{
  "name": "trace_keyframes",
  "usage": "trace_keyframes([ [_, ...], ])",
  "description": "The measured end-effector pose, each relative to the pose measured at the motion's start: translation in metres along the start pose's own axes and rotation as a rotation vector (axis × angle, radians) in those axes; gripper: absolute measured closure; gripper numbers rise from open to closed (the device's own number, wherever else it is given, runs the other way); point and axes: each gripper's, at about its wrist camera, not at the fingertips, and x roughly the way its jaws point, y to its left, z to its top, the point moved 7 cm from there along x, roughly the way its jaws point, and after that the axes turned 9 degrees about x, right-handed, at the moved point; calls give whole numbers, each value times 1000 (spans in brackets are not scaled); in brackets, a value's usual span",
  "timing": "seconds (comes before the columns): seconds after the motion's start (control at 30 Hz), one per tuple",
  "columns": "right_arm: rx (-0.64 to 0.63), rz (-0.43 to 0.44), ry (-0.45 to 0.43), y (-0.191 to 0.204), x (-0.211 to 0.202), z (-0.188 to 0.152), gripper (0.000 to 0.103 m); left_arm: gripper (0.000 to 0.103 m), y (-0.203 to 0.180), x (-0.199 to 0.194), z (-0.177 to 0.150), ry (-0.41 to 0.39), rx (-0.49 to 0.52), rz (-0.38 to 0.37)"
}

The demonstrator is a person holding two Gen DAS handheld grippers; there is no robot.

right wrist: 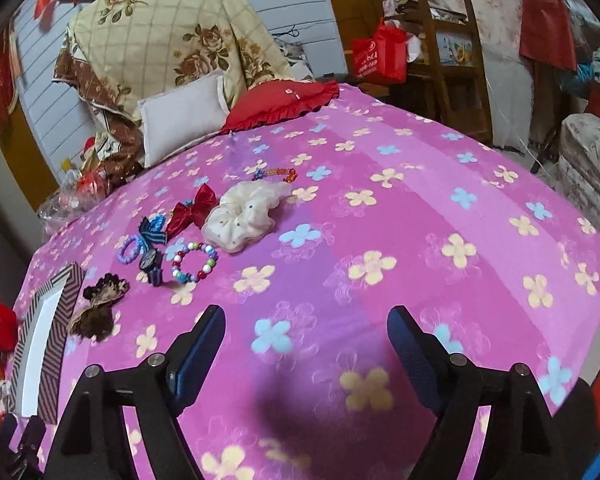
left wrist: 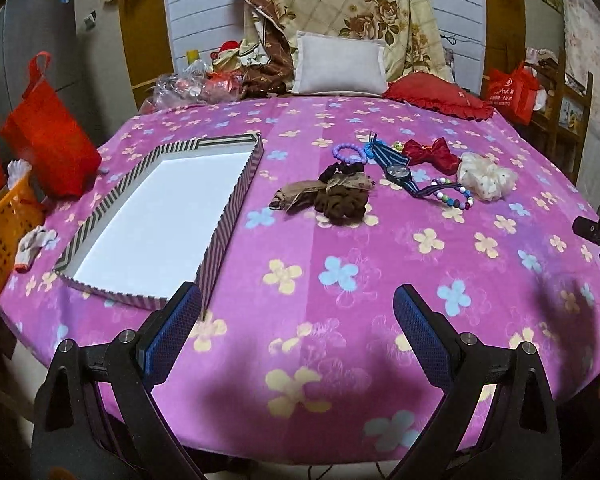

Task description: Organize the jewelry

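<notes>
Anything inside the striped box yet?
Nothing: the striped box shows only its bare white floor in the left wrist view. Its near corner is covered by the left gripper, so that bit cannot be checked.

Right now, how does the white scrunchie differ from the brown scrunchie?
The white scrunchie is pale, puffy and larger; the brown scrunchie is dark and smaller. The white one lies far from the striped box; the brown one lies close beside it. Both rest loose on the pink cloth, not yet boxed.
</notes>
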Motion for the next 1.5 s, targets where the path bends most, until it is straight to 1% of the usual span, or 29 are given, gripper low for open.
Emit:
trace_keyframes([
  [0.13, -87, 14, -3, 16, -10, -12, 22, 6, 1, -5, -5, 11, -17, -22],
  [0.23, -120, 17, -16, 22, -16, -21, 21, 6, 1, -9, -9, 15, -25, -27],
  [0.4, -154, 1, 3, 24, -13, -33, 21, 6, -2, -13, -13, 23, -23, -29],
  [0.6, -147, -4, 32, 20, -6, -38, 21, 6, -7, -14, -18, 38, 0, -32],
  [0.97, -155, -19, 51, 17, 1, -47, 21, 6, -22, -11, -23, 54, 65, -42],
  [1.03, -157, -21, 56, 16, 2, -49, 21, 6, -21, -9, -24, 66, 62, -34],
  [1.17, -158, -26, 69, 15, 7, -52, 21, 6, -17, -4, -27, 85, 35, -46],
  [1.37, -169, -23, 86, 15, 12, -58, 21, 6, -22, -3, -29, 87, 45, -60],
  [1.43, -173, -22, 89, 16, 13, -60, 21, 12, -24, -3, -27, 83, 58, -87],
  [1.47, -176, -22, 92, 15, 14, -60, 21, 21, -24, -3, -24, 81, 67, -102],
  [1.5, -176, -21, 94, 15, 15, -60, 21, 27, -23, -3, -20, 80, 73, -109],
])
